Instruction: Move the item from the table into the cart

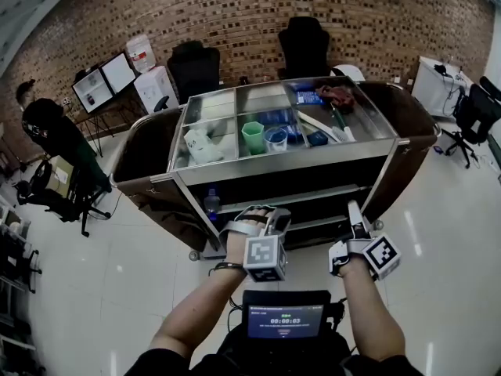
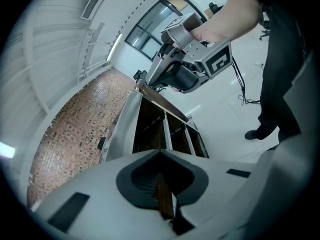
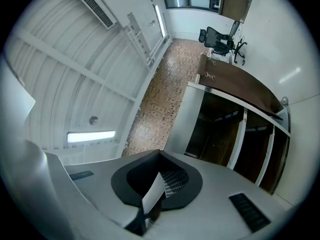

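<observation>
The left tool (image 1: 263, 216) and right tool (image 1: 355, 215) were both clenched and empty, just short of the cart (image 1: 282, 172). A green cup (image 1: 252, 137) already sat ahead of them in its top tray, so the move looked done.

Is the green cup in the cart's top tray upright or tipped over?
Upright. The green cup stands on its base in the cart's top tray, with its open rim facing up.

open floor (image 1: 438, 241) before cart (image 1: 145, 153), top tray (image 1: 283, 162) crowded with cups (image 1: 253, 137), lower shelves (image 1: 301, 199) open-fronted
</observation>
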Available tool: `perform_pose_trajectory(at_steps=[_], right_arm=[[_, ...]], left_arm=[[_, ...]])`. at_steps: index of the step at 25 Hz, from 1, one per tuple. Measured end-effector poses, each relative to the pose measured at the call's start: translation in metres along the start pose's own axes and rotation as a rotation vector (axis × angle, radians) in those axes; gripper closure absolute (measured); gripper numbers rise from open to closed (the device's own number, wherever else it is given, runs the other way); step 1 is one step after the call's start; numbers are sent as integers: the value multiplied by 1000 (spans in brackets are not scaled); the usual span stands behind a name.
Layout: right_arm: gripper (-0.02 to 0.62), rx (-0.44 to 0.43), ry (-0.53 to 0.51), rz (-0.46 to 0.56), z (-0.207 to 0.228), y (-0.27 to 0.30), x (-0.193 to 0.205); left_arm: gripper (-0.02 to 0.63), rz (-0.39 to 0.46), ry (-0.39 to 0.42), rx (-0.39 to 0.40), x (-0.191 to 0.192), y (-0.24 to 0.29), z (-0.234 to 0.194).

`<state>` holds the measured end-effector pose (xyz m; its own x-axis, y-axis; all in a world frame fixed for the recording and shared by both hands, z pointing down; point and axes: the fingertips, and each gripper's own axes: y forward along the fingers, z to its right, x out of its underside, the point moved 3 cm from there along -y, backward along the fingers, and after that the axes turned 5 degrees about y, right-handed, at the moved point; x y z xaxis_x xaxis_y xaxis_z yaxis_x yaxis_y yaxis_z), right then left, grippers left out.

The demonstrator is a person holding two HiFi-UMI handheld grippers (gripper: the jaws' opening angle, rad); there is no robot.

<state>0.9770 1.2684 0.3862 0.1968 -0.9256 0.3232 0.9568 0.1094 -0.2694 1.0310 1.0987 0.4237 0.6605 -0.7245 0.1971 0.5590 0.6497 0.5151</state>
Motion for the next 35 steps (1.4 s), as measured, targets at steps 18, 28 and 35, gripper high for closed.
perform_pose_trajectory(at_steps=[18, 28, 35], right_arm=[[592, -4, -142, -142, -56, 11, 33], [592, -320, -382, -546, -165, 82, 266], [592, -556, -568, -704, -293, 76, 507]], left_arm=[[603, -23, -192, -54, 30, -55, -26], [603, -196, -637, -268, 222, -229, -17], [603, -221, -939, -501, 383, -436, 21]])
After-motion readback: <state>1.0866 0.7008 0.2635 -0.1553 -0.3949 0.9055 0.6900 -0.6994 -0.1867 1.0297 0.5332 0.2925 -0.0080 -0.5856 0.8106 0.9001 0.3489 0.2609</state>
